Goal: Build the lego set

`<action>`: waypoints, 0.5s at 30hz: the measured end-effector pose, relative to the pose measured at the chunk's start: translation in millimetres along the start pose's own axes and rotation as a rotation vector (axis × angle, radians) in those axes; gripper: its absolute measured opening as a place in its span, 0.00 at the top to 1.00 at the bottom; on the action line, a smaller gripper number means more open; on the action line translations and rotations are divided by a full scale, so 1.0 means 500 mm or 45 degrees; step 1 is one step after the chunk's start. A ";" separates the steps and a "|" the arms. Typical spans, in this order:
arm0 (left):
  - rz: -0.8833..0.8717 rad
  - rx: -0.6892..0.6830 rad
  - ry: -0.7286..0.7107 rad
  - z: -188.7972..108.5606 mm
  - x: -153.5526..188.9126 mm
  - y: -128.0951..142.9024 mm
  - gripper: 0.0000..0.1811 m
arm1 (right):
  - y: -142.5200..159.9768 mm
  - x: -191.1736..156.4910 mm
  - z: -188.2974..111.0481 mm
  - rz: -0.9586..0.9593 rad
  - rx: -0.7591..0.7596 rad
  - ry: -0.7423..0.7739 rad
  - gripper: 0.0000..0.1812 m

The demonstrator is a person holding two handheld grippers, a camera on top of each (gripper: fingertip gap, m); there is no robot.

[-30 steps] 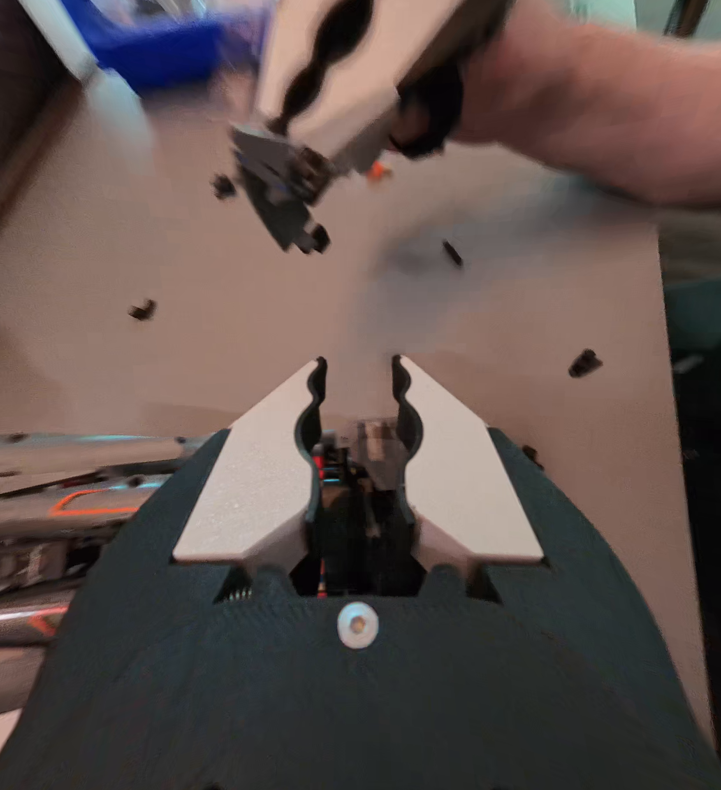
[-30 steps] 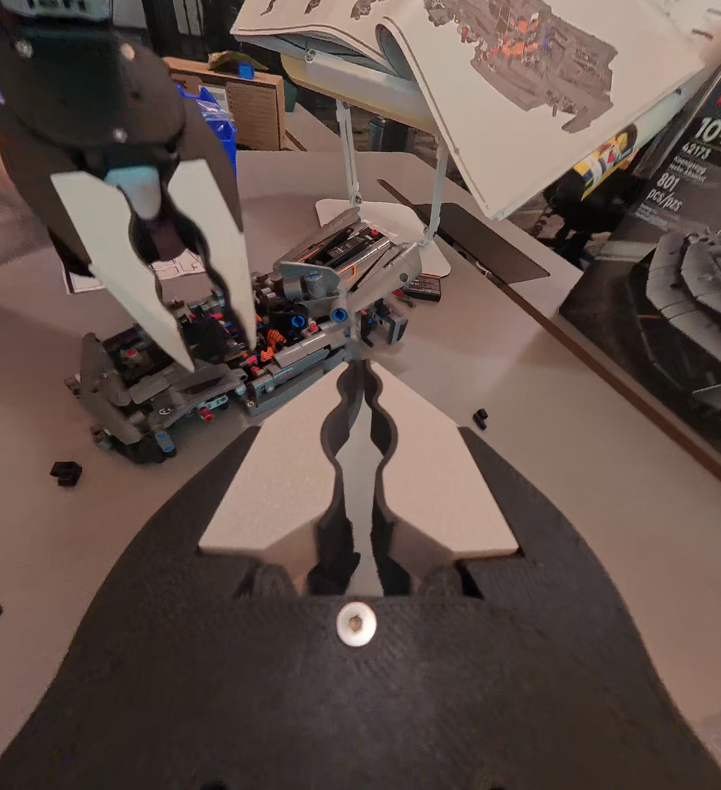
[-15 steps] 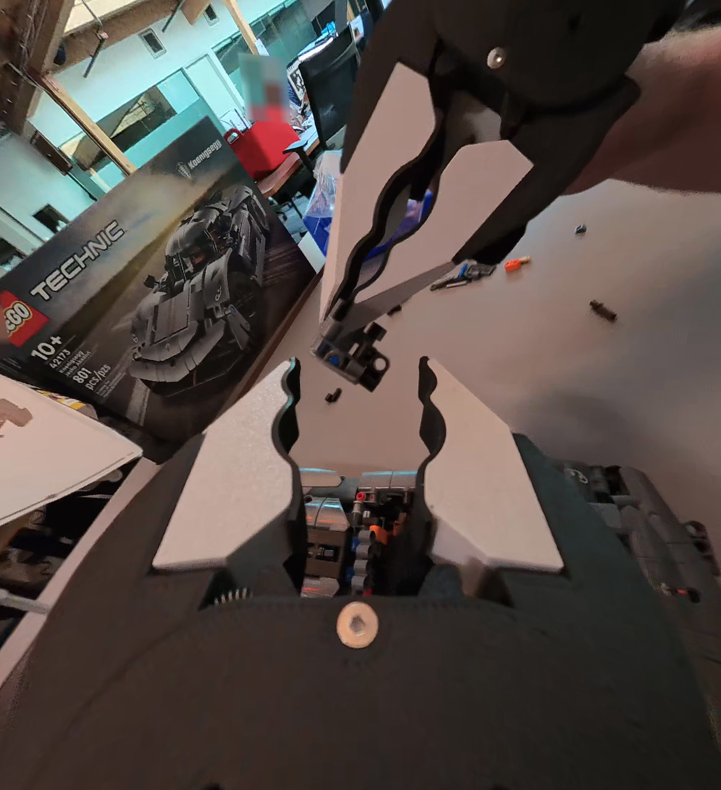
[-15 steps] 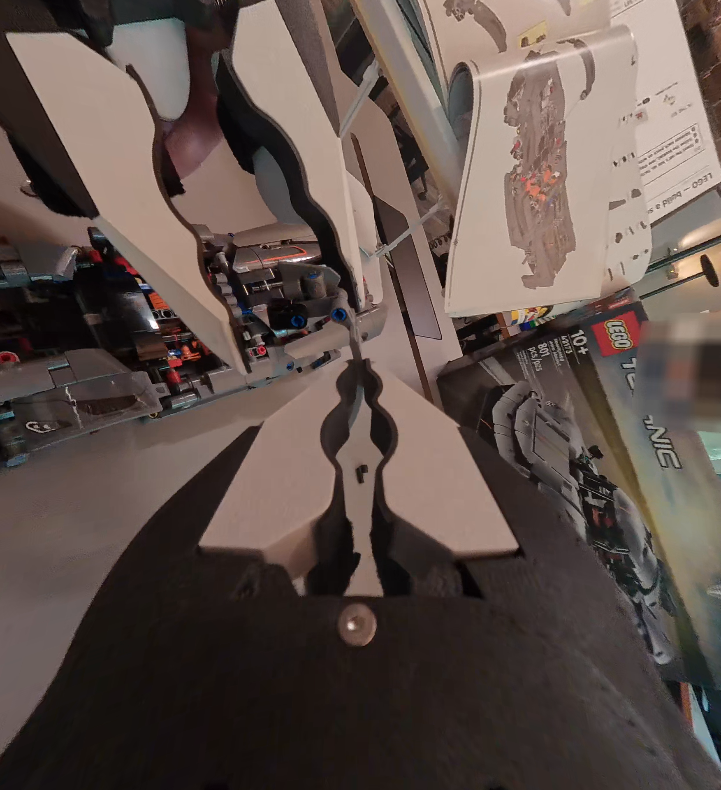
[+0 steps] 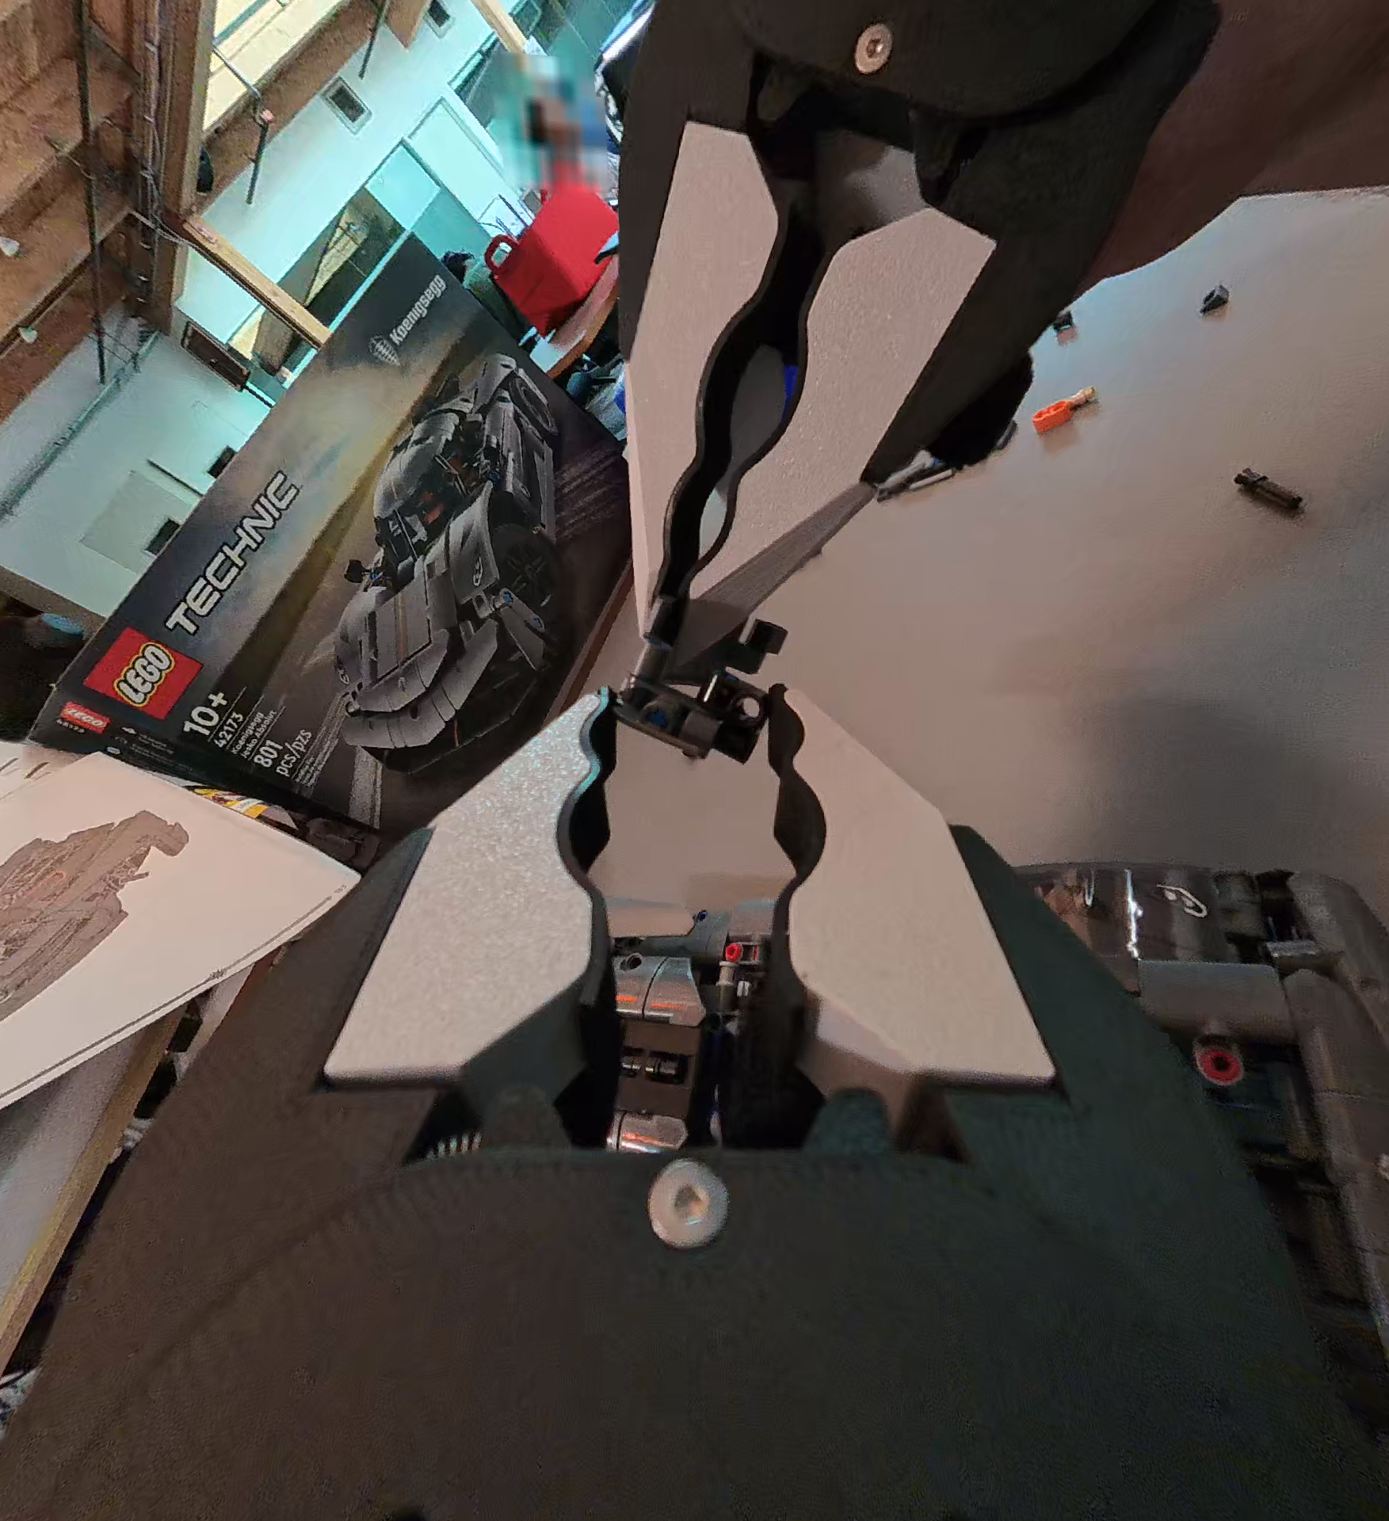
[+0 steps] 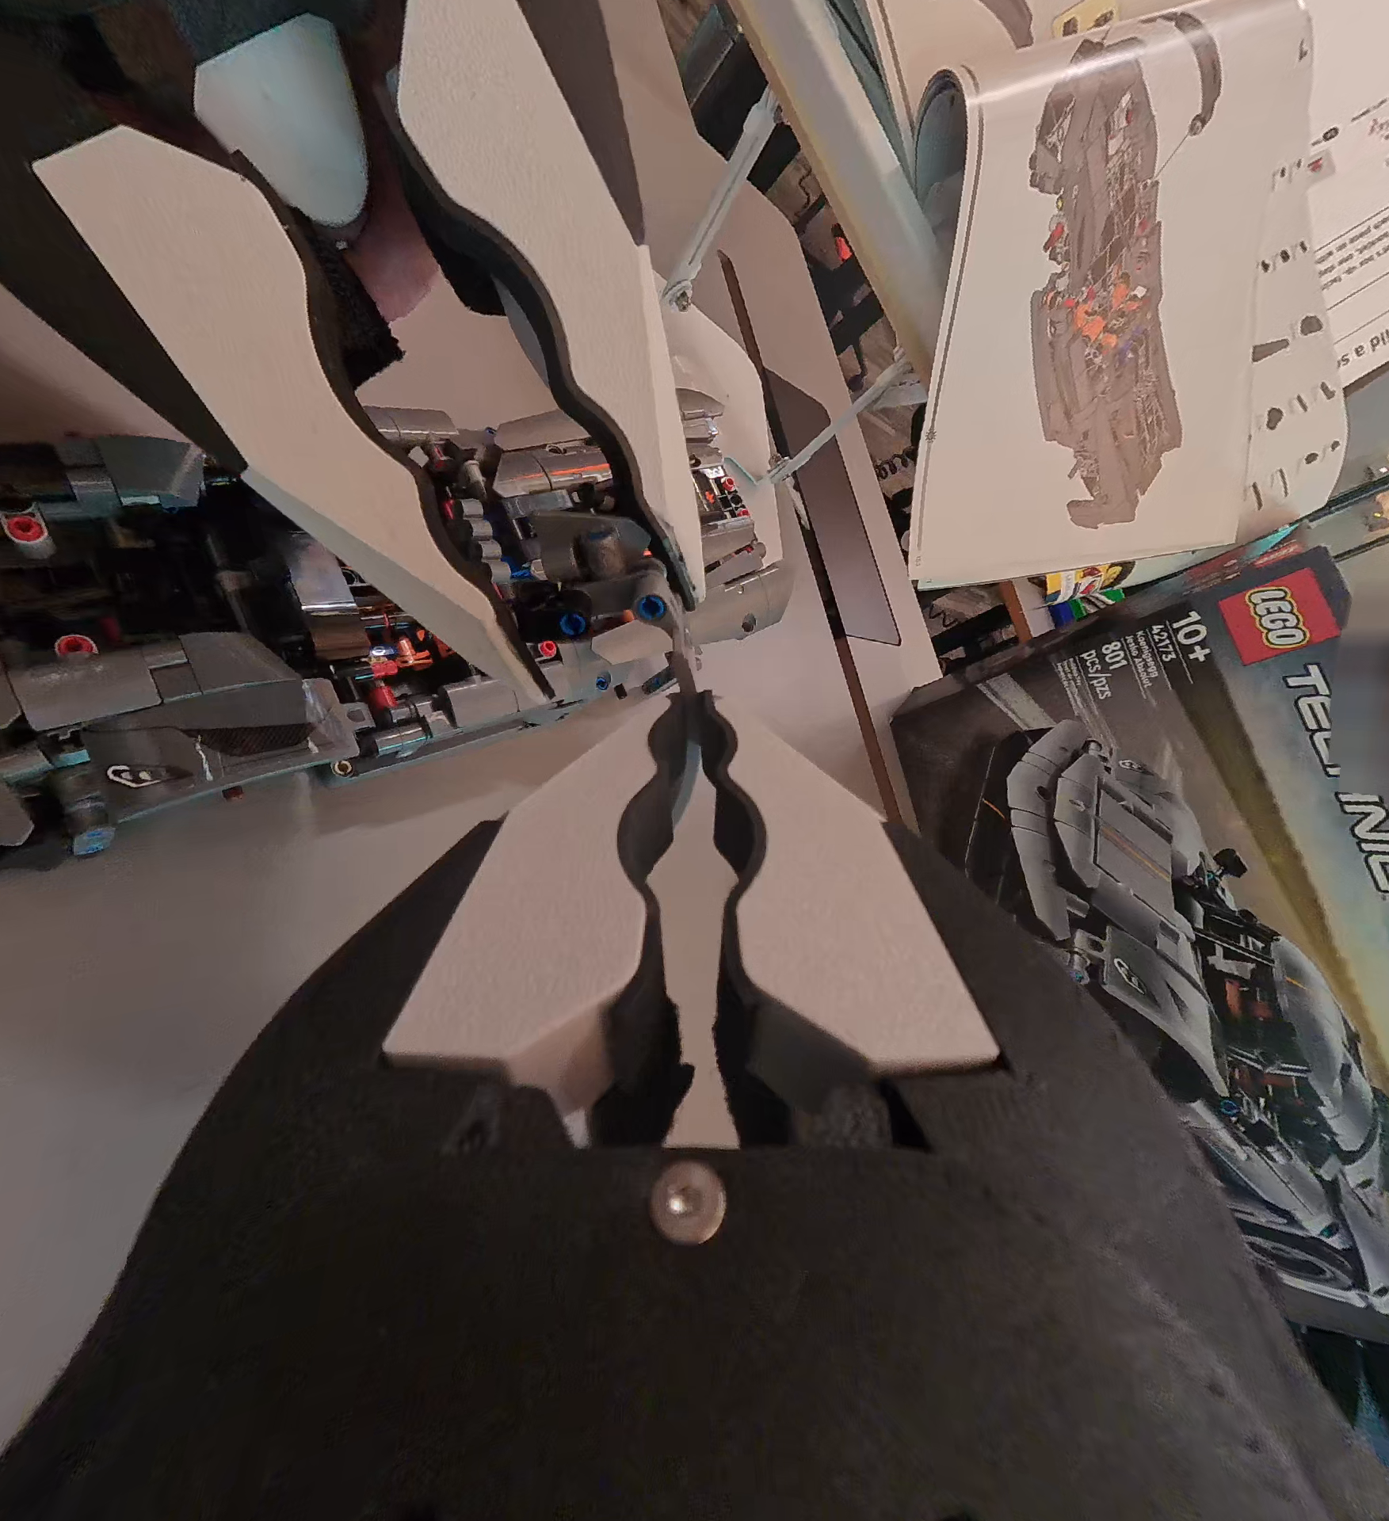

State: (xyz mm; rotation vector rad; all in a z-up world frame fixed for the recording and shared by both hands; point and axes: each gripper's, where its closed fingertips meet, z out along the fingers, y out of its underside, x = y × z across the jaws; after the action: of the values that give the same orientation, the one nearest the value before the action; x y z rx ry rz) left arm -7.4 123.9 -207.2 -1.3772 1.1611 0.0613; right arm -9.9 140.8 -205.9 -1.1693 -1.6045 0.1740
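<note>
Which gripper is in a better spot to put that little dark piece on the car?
Probably the right gripper: its fingers pinch the small dark piece already. The left gripper is open around it, with the car model just below.

dim, warm indoor light; soft shadow on the table point(image 5: 1168, 741) toward its right edge; strong wide-angle bending at frame edges; near housings slightly blurred.

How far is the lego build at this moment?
Done: the car body is largely assembled, with panels on. In hand: the right tool grips a small sub-assembly, held between the tips of the open left tool. Left: fitting it, plus loose parts: orange pin, black pin on the table.
</note>
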 end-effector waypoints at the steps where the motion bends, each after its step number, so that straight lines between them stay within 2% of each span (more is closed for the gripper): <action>1: -0.004 0.008 -0.015 -0.001 -0.002 -0.002 0.81 | -0.002 0.001 -0.001 0.008 0.004 0.006 1.00; 6: 0.029 0.000 -0.098 -0.002 -0.011 -0.003 0.81 | -0.007 0.002 0.000 0.091 0.027 0.007 1.00; 15: 0.033 0.009 -0.130 -0.005 -0.018 0.001 0.81 | -0.011 -0.001 0.007 0.137 0.058 0.013 1.00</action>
State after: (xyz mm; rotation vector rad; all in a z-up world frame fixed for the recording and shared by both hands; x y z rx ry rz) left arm -13.7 127.2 -201.3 -1.3376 1.0933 0.1444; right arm -16.0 138.9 -204.2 -1.2203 -1.5219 0.2722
